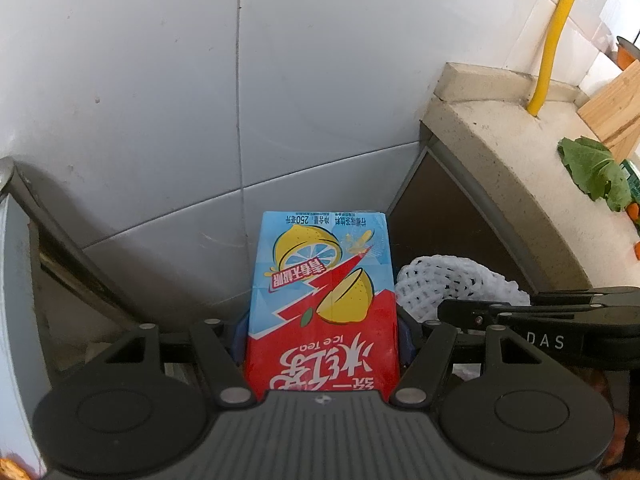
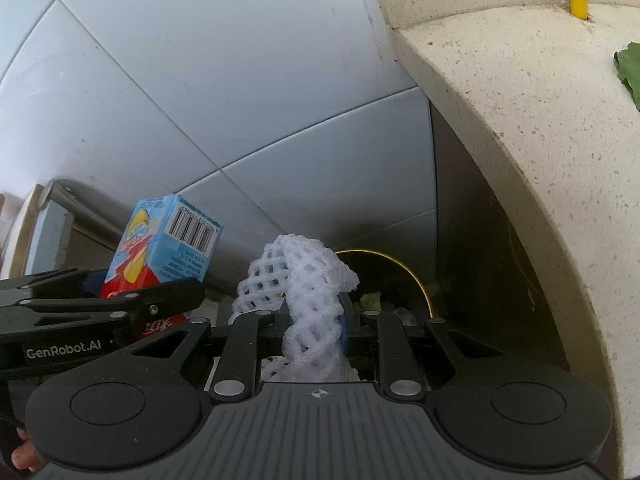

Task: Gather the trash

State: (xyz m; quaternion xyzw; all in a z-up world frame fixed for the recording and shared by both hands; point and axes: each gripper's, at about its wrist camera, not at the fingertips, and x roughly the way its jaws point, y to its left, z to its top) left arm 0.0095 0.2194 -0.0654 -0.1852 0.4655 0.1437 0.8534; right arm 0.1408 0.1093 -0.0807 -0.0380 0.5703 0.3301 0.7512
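Trash held in both grippers beside a speckled stone counter [image 2: 500, 92], against a white tiled wall [image 1: 160, 100]. Ice tea carton [image 1: 322, 300], red and blue with lemon artwork, pinched between the blue pads of the left gripper [image 1: 322, 340]; also visible at left in the right wrist view. White foam fruit net [image 2: 304, 300] squeezed between the narrowly set fingers of the right gripper [image 2: 314, 328], above a dark bin with a gold rim [image 2: 416, 280]; green leaf [image 1: 596, 176] and yellow pipe [image 1: 550, 52] on the counter.
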